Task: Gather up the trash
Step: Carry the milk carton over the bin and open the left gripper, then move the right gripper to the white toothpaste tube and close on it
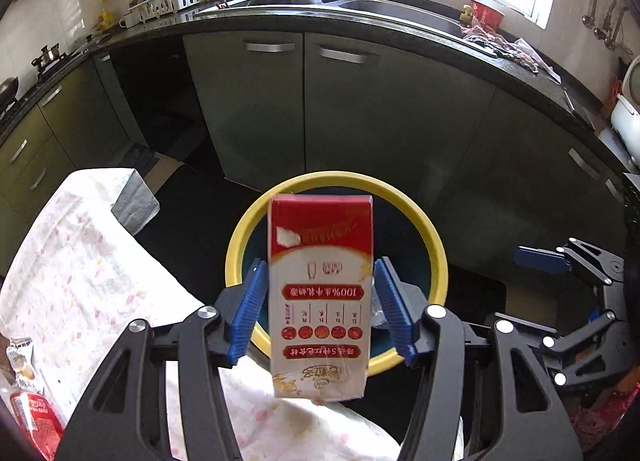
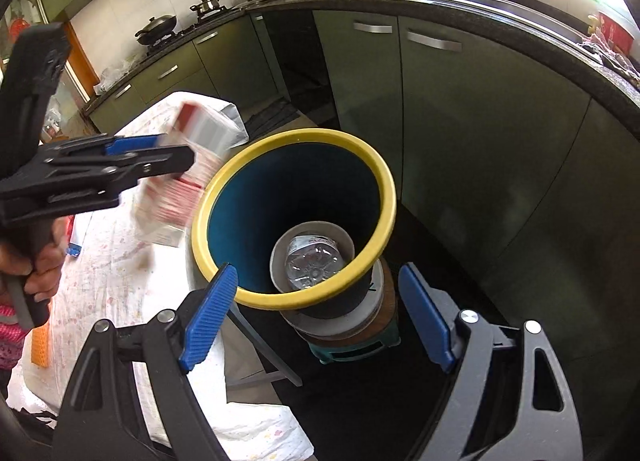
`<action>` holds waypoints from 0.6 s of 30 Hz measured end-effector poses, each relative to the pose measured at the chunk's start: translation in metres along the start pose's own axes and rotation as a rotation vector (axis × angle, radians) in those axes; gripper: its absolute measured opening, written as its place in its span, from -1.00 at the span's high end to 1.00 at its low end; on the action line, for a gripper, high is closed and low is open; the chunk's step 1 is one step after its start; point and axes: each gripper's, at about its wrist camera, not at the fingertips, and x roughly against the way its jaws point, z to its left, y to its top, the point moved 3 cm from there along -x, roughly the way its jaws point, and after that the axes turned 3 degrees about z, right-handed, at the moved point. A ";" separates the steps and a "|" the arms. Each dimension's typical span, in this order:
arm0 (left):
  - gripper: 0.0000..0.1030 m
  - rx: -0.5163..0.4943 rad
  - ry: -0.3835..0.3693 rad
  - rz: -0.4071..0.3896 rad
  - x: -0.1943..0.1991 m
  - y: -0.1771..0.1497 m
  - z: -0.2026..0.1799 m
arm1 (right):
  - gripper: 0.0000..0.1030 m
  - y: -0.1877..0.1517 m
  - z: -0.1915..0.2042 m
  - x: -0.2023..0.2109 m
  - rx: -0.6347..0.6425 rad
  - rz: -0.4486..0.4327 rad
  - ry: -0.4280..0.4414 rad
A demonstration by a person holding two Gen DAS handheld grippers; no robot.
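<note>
Glossy green cabinets (image 1: 248, 101); rectangular carton (image 1: 320, 293) over round yellow-rimmed bin (image 1: 434, 245).

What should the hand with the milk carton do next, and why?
Probably ease the left gripper slightly further over the bin, then spread its fingers: the right-wrist view shows the carton just beside the yellow rim, not clearly above the opening.

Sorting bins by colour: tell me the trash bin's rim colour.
Yellow rim on the trash bin, dark blue inside; clearest in the right wrist view.
</note>
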 end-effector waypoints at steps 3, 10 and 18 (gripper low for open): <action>-0.42 0.007 0.025 -0.023 -0.001 0.006 0.005 | -0.53 0.001 0.000 0.001 0.001 -0.008 -0.008; -0.58 -0.001 0.027 -0.130 0.063 -0.024 0.027 | -0.53 0.002 0.012 0.000 0.021 -0.011 0.000; -0.73 0.117 0.093 -0.292 0.166 -0.100 0.090 | -0.53 0.005 0.038 -0.002 0.066 0.009 -0.002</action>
